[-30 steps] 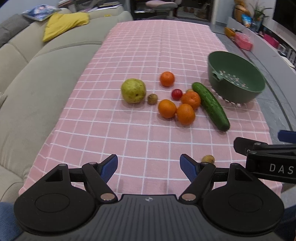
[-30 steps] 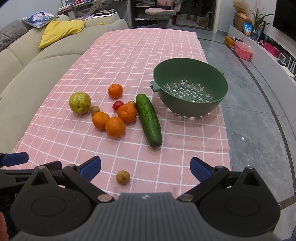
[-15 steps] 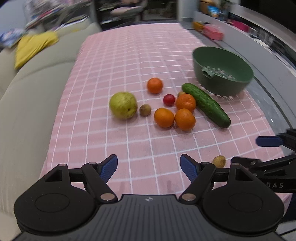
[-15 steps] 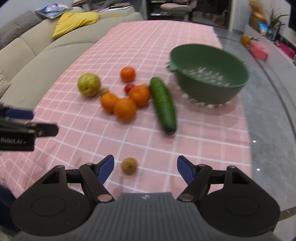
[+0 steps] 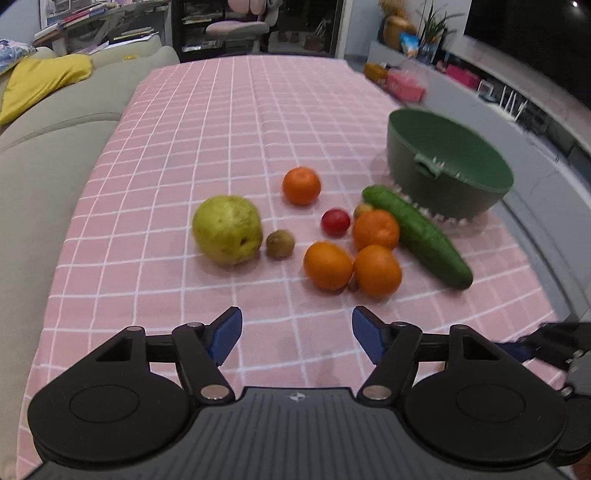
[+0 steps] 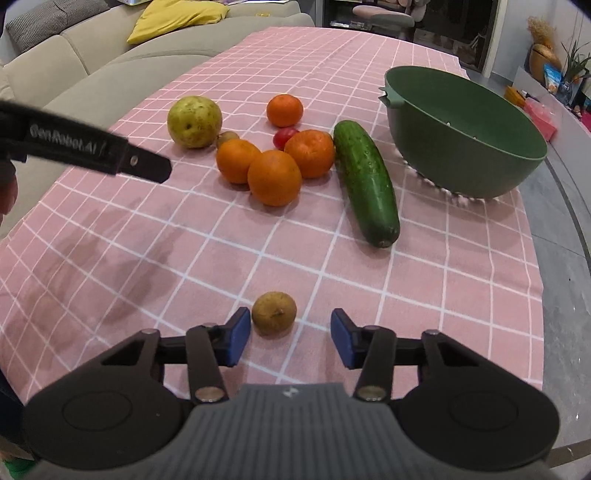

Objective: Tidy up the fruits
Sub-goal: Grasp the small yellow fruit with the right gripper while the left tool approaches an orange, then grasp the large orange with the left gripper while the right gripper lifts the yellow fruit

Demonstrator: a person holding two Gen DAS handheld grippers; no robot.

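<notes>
Left wrist view riding behind the left hand-held gripper [image 5: 297,338], angled down along the pink-clothed surface [image 5: 221,122], right wrist view likewise behind the right hand-held gripper [image 6: 291,336], lower and nearer, both sharing the fruit cluster and green colander [image 6: 461,136].

Setting: a home living room; a beige sofa [image 5: 55,147] with a yellow cushion [image 5: 40,83] fills the left of the frame beside a table under a pink checked tablecloth [image 5: 240,122]. At the top, a swivel chair [image 5: 238,27] stands before dark shelving; a potted plant [image 5: 430,33] sits upper right.
</notes>
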